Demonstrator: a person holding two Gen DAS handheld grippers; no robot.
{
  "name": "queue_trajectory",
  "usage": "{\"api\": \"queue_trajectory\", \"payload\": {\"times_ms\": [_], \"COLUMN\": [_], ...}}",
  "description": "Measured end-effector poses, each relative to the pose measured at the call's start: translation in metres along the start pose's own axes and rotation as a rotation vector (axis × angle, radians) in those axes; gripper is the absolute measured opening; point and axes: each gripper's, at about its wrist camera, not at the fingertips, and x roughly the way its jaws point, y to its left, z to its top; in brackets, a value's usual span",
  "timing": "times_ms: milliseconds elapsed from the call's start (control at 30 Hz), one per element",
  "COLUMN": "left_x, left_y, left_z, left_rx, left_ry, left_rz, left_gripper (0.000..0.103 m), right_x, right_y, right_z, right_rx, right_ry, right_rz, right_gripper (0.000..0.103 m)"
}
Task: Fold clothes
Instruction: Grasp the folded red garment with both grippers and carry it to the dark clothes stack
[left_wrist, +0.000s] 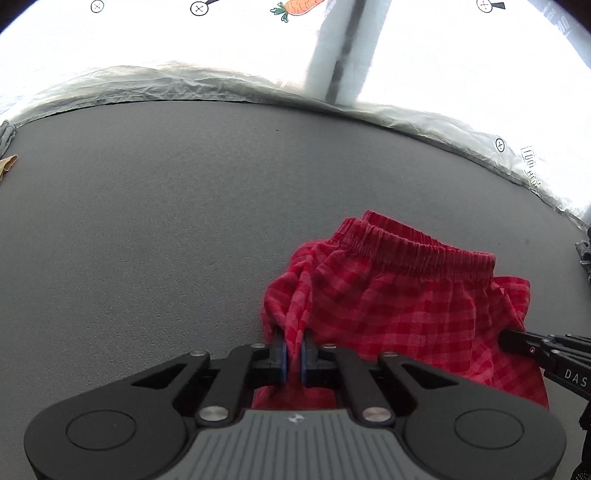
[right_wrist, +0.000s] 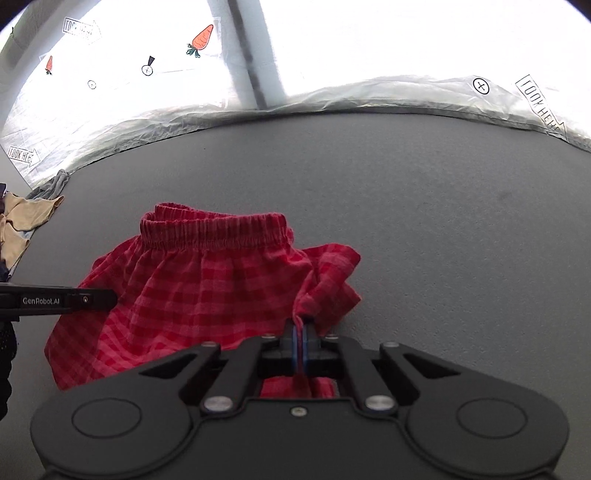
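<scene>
Holding red checked shorts (left_wrist: 399, 306) low centre-right on the grey bench (left_wrist: 147, 221): left hand-held gripper (left_wrist: 294, 354) pinched one hem corner, right hand-held gripper (right_wrist: 300, 345) clamped the other. Waistband (right_wrist: 214, 230) lay flat; fold looked barely started, other clothes (right_wrist: 22, 221) waited far left.

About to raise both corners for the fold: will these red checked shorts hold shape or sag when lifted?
Likely sag: the red checked shorts already bunch into folds where the left tool and right tool pinch them. The gathered waistband looks thicker, so it may hang lowest. The cloth looks thin, probably light.
</scene>
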Motion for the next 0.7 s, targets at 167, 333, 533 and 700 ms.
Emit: {"api": "queue_trajectory", "payload": {"times_ms": [167,333,533,700], "left_x": [-0.060,-0.112,-0.138,-0.147], "left_y": [-0.010,-0.013,-0.034,-0.082], "left_z": [0.003,0.005,0.007,0.002], "left_rx": [0.026,0.051,0.114,0.177], "left_ry": [-0.114,-0.208,-0.221,-0.205], "left_rz": [-0.057,-0.165,-0.347,-0.477], "left_gripper": [0.006,0.006,0.006,0.006], "right_x": [-0.054,-0.116,-0.188,-0.236], "right_y": [0.006,0.019,0.035,0.025], "right_z": [0.007,0.001,-0.014,-0.035], "right_rx": [0.109,0.190,0.222,0.266], "right_ry": [-0.144,-0.271,-0.359,-0.389], "right_rz": [0.025,-0.007,-0.148,-0.295], "right_gripper": [0.002,0.002,0.002,0.002]}}
